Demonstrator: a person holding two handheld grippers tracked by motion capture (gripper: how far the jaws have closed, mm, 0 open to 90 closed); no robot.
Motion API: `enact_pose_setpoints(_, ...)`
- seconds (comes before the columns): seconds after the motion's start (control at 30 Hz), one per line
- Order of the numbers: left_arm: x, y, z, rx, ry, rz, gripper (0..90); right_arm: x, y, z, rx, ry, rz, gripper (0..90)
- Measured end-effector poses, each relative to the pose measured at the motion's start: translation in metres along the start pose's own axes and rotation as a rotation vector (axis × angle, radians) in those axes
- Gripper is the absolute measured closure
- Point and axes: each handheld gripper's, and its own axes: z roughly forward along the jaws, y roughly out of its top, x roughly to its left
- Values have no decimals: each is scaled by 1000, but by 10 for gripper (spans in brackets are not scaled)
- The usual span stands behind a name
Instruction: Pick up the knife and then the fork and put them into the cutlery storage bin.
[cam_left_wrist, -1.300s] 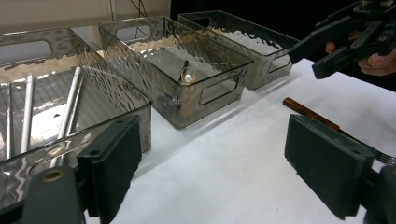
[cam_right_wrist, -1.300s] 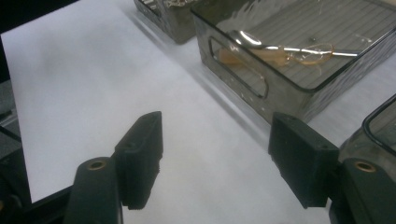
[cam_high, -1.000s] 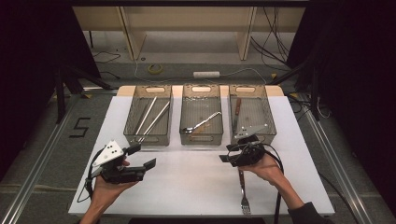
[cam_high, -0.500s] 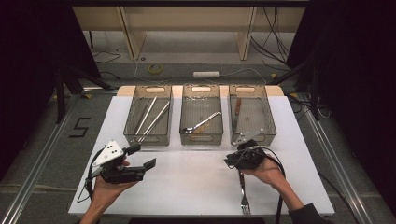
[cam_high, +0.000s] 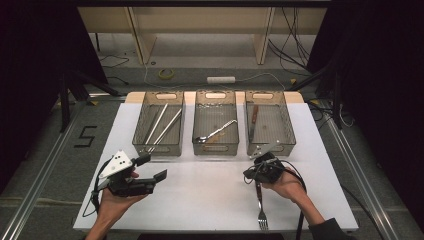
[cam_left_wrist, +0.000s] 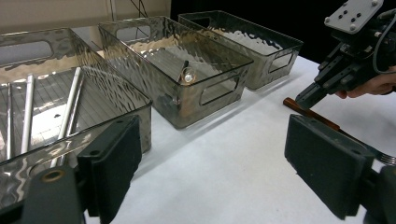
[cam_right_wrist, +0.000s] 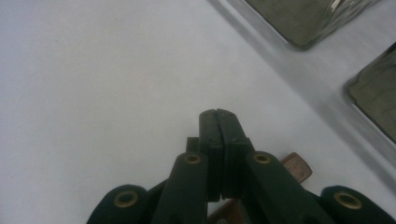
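Note:
A fork (cam_high: 260, 210) with a brown wooden handle (cam_right_wrist: 296, 167) lies on the white table (cam_high: 200, 195) at the near right, tines toward the front edge. My right gripper (cam_high: 248, 175) is tipped down over the far end of that handle. Its jaws have just been closing and now meet pad to pad (cam_right_wrist: 218, 116), with nothing showing between them. The handle crosses underneath them. In the left gripper view the right gripper (cam_left_wrist: 301, 100) touches the handle's end (cam_left_wrist: 317, 114). My left gripper (cam_high: 152, 168) is held above the near left of the table, open and empty (cam_left_wrist: 210, 154).
Three clear bins stand in a row at the back. The left bin (cam_high: 159, 146) holds metal chopsticks (cam_high: 162, 127). A spoon (cam_high: 216, 133) lies in the middle bin (cam_high: 215, 147). The right bin (cam_high: 272, 145) contains a brown-handled knife (cam_high: 253, 120). Black cables trail from both grippers.
My right gripper has dropped a little toward the fork's handle and its jaws have closed from open to shut. The left gripper has stayed where it was.

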Motion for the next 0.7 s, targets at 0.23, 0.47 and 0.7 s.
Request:
enact_pose_setpoints(0.23,0,0,0,1,0,0,184,-1,-2,5,31,0,2,900)
enact_pose_setpoints(0.47,0,0,0,1,0,0,184,-7,-6,9,60,-11,15,900)
enact_pose_setpoints(0.7,0,0,0,1,0,0,184,-11,-9,11,102,-36,30,900)
